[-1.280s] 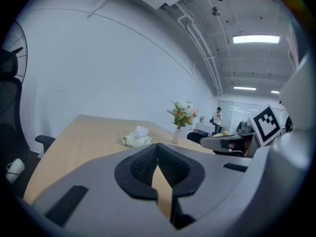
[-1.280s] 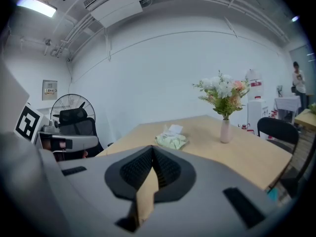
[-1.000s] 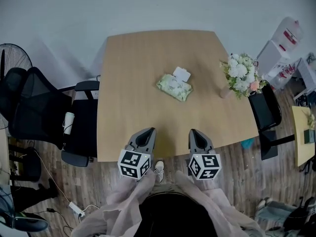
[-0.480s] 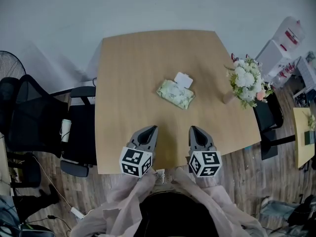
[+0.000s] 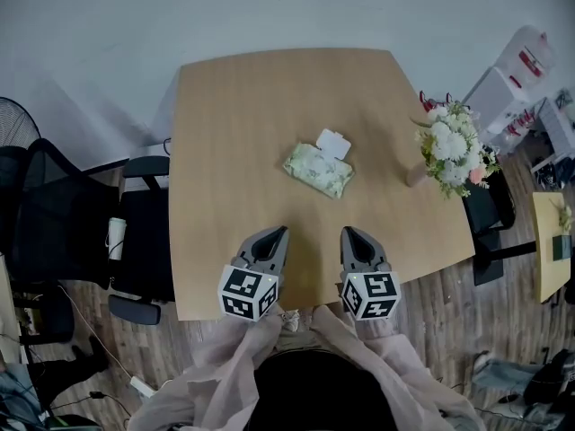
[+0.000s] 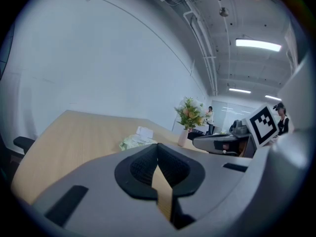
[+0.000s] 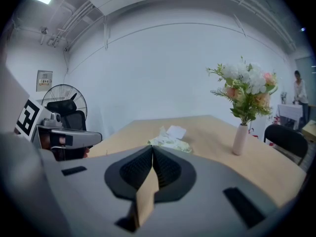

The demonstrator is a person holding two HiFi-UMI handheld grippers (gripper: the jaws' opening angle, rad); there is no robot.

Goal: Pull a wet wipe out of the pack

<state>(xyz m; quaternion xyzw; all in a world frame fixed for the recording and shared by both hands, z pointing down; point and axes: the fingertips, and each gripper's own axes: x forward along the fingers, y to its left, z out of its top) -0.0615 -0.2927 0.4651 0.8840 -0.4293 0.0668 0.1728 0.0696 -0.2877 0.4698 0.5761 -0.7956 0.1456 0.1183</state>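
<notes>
Wet wipe pack (image 5: 317, 170): lies flat near the middle of the table (image 5: 260, 97), slanted across the head view and well apart from both grippers.
Lid flap (image 5: 332, 140): white, folded open at the pack's far side; whether a wipe already pokes out of the opening is too small to tell.
Left gripper (image 5: 273, 234): hovers over the near table edge, pointing toward the pack; its pads are pressed together with nothing between them.
Right gripper (image 5: 349, 233): near the left one, same heading; its jaws are likewise closed and empty.
Handling, pack: likely light and soft, a floppy film pouch that could slide or lift off the smooth wood when tugged.
Handling, wipe: probably thin, damp and limp; it may cling to the next sheet.
Where to hold: one gripper probably should pin the pack's body away from the opening, while the other nips the wipe's exposed fold and draws it upward.
Stage: approach only; the pack is untouched, and the jaws must part first.
Risk: the whole pack rising with the wipe, or several sheets following.
Vase of flowers (image 5: 446, 146): by the right table edge, well clear of the pack.
</notes>
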